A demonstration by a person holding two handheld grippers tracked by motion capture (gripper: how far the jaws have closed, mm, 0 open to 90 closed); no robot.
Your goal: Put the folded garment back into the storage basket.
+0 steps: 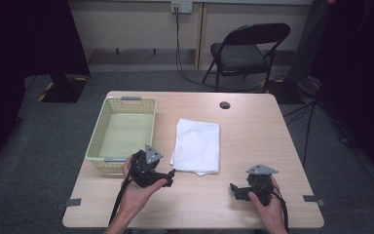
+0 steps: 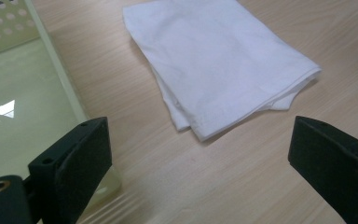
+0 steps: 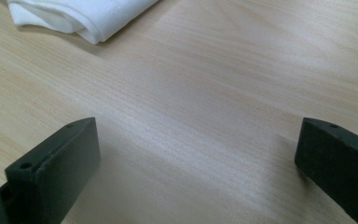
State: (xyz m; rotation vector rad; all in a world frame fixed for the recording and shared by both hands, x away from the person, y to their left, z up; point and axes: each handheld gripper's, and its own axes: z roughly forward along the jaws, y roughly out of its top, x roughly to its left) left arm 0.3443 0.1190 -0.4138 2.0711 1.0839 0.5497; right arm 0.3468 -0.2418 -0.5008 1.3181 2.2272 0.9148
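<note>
A folded white cloth (image 1: 197, 145) lies flat in the middle of the wooden table (image 1: 253, 131). To its left stands a pale yellow-green basket (image 1: 103, 123) with nothing in it. My left gripper (image 1: 169, 174) is held just off the cloth's near left corner, beside the basket's front right corner, open and holding nothing. In the left gripper view the cloth (image 2: 219, 60) lies ahead between the wide-apart jaws, with the basket (image 2: 60, 79) at the left. My right gripper (image 1: 234, 189) rests low at the near right of the table, open, pointing left. A corner of the cloth (image 3: 81, 16) shows top left in the right gripper view.
A small dark round cap (image 1: 224, 105) sits in the table near its far edge. A black folding chair (image 1: 246, 48) stands on the floor beyond the table. Metal clips (image 1: 73, 202) sit at the table's near corners.
</note>
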